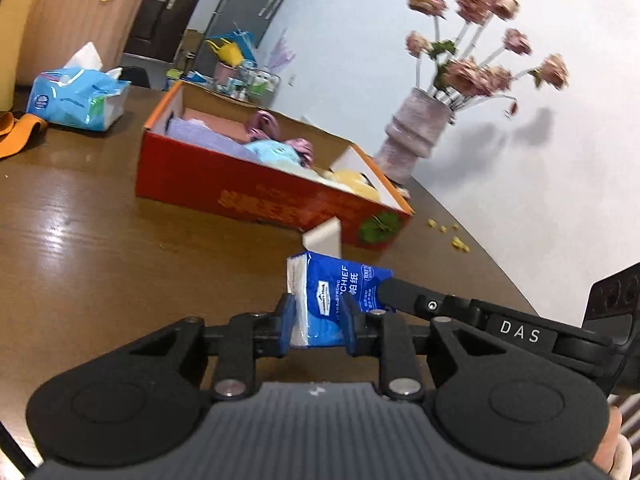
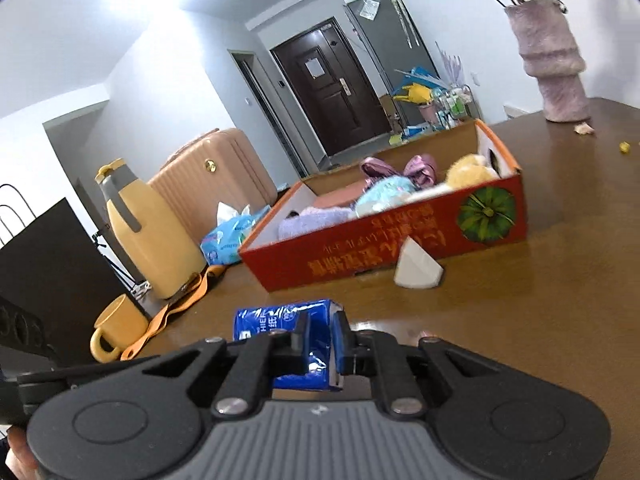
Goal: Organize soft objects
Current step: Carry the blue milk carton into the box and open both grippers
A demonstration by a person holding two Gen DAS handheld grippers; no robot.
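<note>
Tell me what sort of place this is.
Most likely a lived-in flat, at a dining table. A dark entrance door stands behind, a peach suitcase is parked beside the table, and a vase of flowers and a yellow thermos jug sit on it.

Bright, even indoor light filled both fisheye views; glare streaked the wooden table (image 1: 80,248), the flowers (image 1: 480,40) were motion-blurred and shadowed the wall, and edges curved into dark corners.
</note>
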